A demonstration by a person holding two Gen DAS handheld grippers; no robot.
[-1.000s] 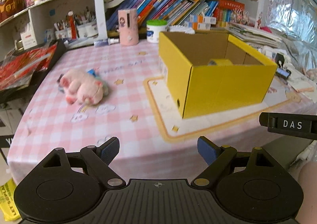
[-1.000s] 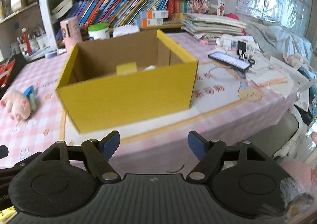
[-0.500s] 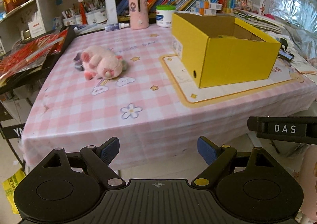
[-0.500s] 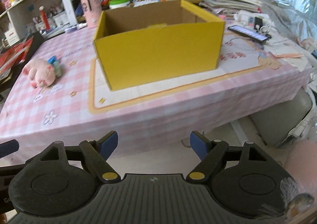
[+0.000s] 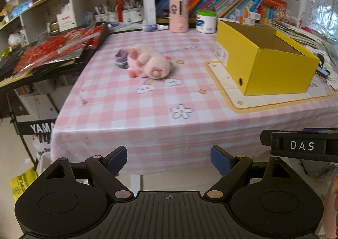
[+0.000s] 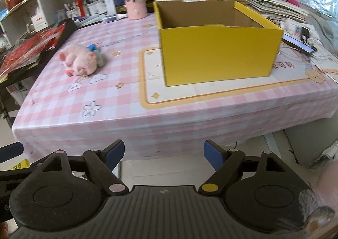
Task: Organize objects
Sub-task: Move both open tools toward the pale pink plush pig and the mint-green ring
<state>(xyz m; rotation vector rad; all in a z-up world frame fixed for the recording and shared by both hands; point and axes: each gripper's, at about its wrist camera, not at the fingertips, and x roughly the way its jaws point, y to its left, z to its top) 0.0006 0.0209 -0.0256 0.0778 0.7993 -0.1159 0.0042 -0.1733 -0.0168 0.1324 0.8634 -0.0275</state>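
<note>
A pink plush pig (image 5: 149, 63) lies on the pink checked tablecloth (image 5: 131, 108), left of an open yellow cardboard box (image 5: 266, 61). A small purple thing (image 5: 121, 60) lies against the pig's far side. In the right wrist view the pig (image 6: 79, 62) lies left of the box (image 6: 217, 48), with a blue and green thing (image 6: 96, 52) beside it. My left gripper (image 5: 169, 159) is open and empty, below and in front of the table's front edge. My right gripper (image 6: 163, 154) is open and empty, also off the table's front edge.
A pink cylinder (image 5: 178, 15) and a white jar with a green lid (image 5: 206, 21) stand at the back by bookshelves. A dark tray of red packets (image 5: 52, 48) sits left. A phone (image 6: 297, 43) and papers lie right of the box.
Both grippers have pulled back and down from the table, so its front edge and the floor now show. The pig and box have not moved.
</note>
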